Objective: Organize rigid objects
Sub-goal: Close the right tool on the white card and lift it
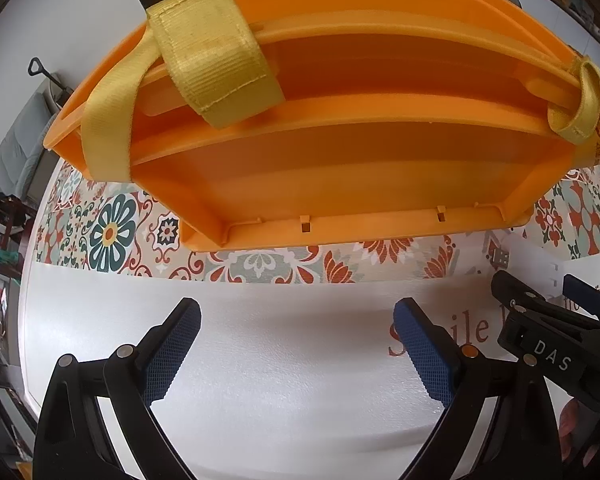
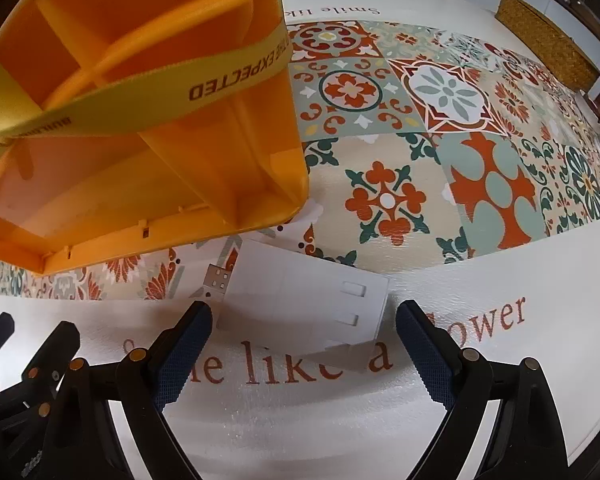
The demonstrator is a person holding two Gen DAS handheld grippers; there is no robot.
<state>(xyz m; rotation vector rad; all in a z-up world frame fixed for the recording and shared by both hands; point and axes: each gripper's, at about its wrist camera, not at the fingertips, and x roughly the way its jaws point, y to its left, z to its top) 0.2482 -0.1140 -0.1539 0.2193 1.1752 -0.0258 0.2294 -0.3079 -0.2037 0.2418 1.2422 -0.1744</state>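
Both my claws gape wide with nothing between the pads: the left claw (image 1: 296,344) hovers over bare white table (image 1: 280,380), the right claw (image 2: 304,348) just short of a flat white adapter (image 2: 300,300) with a USB plug (image 2: 217,278). Beyond them an orange bin (image 1: 340,184), wrapped by a yellow strap (image 1: 216,52), sits on the patterned tile mat (image 2: 420,168).

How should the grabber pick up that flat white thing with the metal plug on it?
Grip the white card across its two long edges, near the middle, coming straight down from above. It lies flat on the tablecloth, so only its thin sides offer hold. Probably avoid the USB plug end: it sits close under the orange box. The right gripper is open just before it.
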